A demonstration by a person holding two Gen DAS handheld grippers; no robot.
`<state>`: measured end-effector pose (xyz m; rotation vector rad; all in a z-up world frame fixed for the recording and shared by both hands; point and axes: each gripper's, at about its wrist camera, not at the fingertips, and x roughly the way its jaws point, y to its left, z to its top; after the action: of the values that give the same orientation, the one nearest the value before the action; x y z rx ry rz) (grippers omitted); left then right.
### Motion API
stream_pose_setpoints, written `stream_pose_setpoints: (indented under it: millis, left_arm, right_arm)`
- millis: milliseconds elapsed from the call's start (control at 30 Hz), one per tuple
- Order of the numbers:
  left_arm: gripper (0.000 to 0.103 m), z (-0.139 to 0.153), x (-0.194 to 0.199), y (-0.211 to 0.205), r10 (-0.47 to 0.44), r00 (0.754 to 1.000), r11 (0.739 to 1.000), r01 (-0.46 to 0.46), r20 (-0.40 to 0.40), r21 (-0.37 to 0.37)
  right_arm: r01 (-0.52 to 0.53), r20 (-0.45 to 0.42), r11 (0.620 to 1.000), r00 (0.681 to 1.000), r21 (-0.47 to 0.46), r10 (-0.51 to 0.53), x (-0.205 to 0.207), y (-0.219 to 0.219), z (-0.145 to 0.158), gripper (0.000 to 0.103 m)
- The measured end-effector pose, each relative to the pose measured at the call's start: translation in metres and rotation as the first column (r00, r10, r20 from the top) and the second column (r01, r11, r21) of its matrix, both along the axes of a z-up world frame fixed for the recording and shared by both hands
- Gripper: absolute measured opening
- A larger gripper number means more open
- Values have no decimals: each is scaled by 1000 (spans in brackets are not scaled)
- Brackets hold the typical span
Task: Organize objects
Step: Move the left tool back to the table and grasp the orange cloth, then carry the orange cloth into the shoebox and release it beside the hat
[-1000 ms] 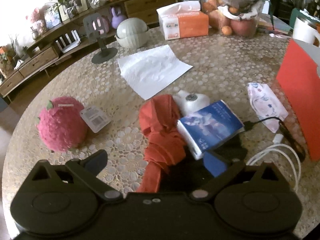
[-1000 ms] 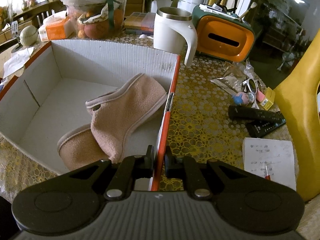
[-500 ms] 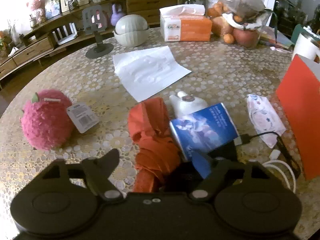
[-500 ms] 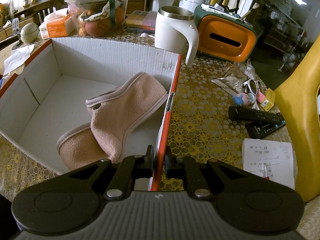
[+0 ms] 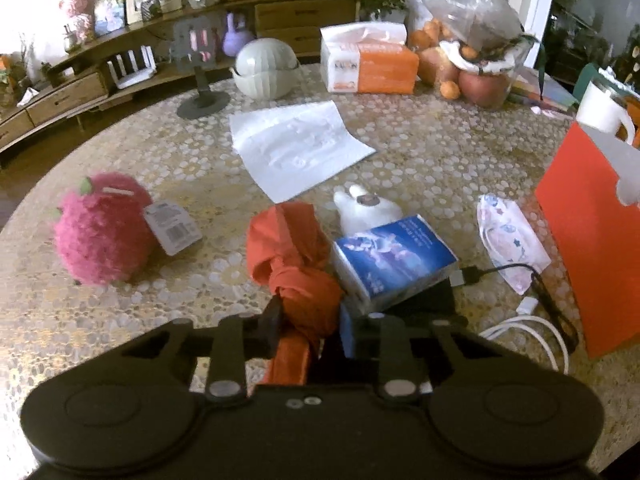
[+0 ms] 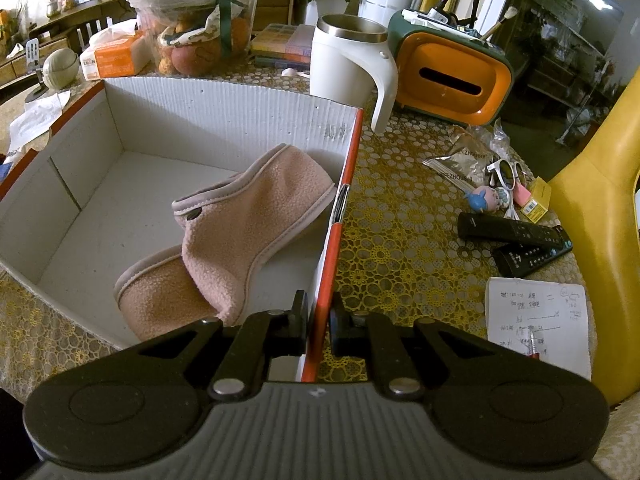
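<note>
In the left wrist view my left gripper [image 5: 308, 328] is shut on a folded orange umbrella [image 5: 294, 264] lying on the patterned table. A blue tissue pack [image 5: 394, 258] and a white bottle [image 5: 368, 210] lie right beside it. In the right wrist view my right gripper [image 6: 319, 320] is shut on the right wall of the open cardboard box [image 6: 340, 216], red outside and white inside. A pair of pink fleece slippers [image 6: 240, 232] lies inside the box. The box's red side also shows in the left wrist view [image 5: 588, 240].
Left view: pink plush strawberry [image 5: 100, 232], white paper sheet [image 5: 296, 148], face mask [image 5: 510, 236], black and white cables [image 5: 532, 320], orange tissue box [image 5: 368, 64], fruit bag [image 5: 476, 52]. Right view: white mug [image 6: 348, 60], orange holder [image 6: 452, 76], remotes [image 6: 520, 240], note [image 6: 536, 320], yellow chair [image 6: 600, 216].
My left gripper has closed from wide open onto the orange umbrella and moved slightly forward. My right gripper keeps its hold on the box wall and has not moved.
</note>
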<state>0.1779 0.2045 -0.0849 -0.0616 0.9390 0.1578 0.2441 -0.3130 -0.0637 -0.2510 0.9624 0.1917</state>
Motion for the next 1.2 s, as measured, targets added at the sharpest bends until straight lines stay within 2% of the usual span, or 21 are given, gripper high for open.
stream_pose_setpoints:
  millis: [300, 600, 933, 1200]
  left_arm:
    - [25, 50, -20, -9, -20, 998, 1000, 19, 66, 16]
    - [26, 92, -21, -71, -148, 980, 989, 147, 134, 18]
    - [26, 105, 0, -165, -279, 942, 957, 288, 185, -25]
    - [26, 105, 16, -229, -314, 926, 942, 331, 210, -53]
  right_arm:
    - [-7, 3, 1000, 1000, -1, 7, -1, 1, 0, 10]
    - [-5, 5, 1000, 1000, 11, 5, -2, 1, 0, 10]
    - [-6, 6, 1000, 1000, 10, 6, -2, 0, 0, 10]
    - [-8, 8, 1000, 1000, 14, 8, -2, 0, 1, 10]
